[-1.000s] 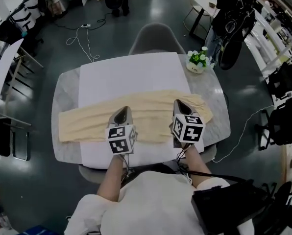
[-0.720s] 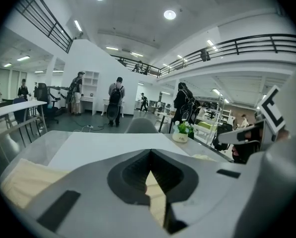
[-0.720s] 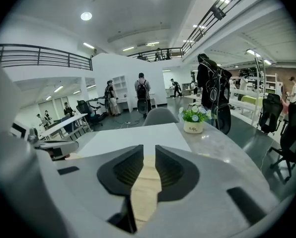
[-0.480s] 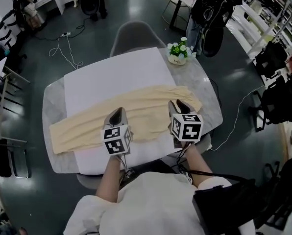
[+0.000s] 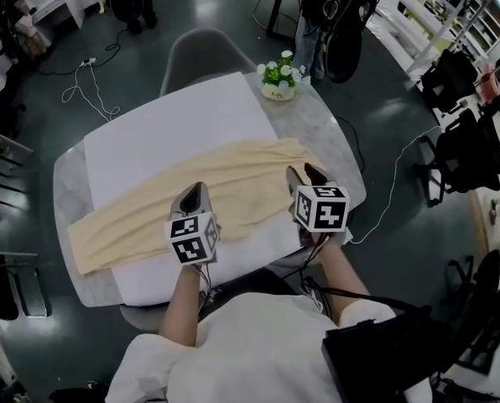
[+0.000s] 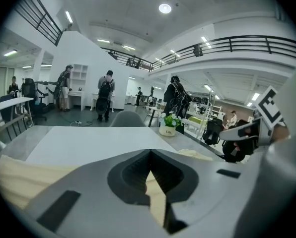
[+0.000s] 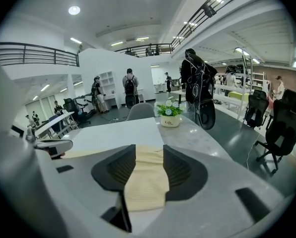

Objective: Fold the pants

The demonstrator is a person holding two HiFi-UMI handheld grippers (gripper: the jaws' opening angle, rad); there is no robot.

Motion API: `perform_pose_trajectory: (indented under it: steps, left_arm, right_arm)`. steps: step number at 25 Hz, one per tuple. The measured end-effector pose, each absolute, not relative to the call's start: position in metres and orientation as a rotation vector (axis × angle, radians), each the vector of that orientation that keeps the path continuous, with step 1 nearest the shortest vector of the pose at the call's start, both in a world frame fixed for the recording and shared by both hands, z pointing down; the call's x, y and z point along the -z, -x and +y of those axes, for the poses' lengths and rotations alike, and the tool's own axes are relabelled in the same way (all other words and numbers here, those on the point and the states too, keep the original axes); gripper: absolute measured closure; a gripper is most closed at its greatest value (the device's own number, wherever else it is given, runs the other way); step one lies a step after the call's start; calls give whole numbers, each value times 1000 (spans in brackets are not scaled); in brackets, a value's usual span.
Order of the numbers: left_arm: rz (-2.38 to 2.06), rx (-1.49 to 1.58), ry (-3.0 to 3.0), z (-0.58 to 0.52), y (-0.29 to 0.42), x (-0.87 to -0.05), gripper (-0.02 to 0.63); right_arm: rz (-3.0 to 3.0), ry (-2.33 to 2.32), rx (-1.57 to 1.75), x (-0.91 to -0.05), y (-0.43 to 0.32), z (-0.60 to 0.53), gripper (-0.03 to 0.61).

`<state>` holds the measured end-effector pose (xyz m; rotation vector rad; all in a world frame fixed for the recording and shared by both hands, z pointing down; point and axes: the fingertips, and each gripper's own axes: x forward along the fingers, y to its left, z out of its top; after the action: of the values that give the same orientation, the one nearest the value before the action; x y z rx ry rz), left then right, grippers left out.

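Yellow pants [image 5: 132, 217] flat across white sheet [image 5: 166, 128]. Left gripper [image 5: 196, 189] squeezed tight over pants. Right gripper [image 5: 304, 172] wide apart, holding nothing, pants underneath.

The far half of the white sheet [image 5: 162, 133] lies bare, free for a reach; the pants [image 5: 233, 170] cross the near half from side to side; a flower pot [image 5: 278, 81] stands at the far right corner of the surface [image 5: 325, 137]; a grey chair [image 5: 201, 50] closes the far edge.
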<state>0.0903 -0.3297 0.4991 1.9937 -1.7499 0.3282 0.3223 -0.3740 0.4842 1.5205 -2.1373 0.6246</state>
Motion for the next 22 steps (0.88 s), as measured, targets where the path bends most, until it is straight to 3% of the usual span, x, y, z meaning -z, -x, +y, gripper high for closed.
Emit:
perform_pose_trajectory:
  steps: [22]
  left_arm:
    - [-1648, -426, -1984, -387, -169, -571, 609]
  right_arm:
    - [-2015, -1351, -644, -573, -413, -443, 414]
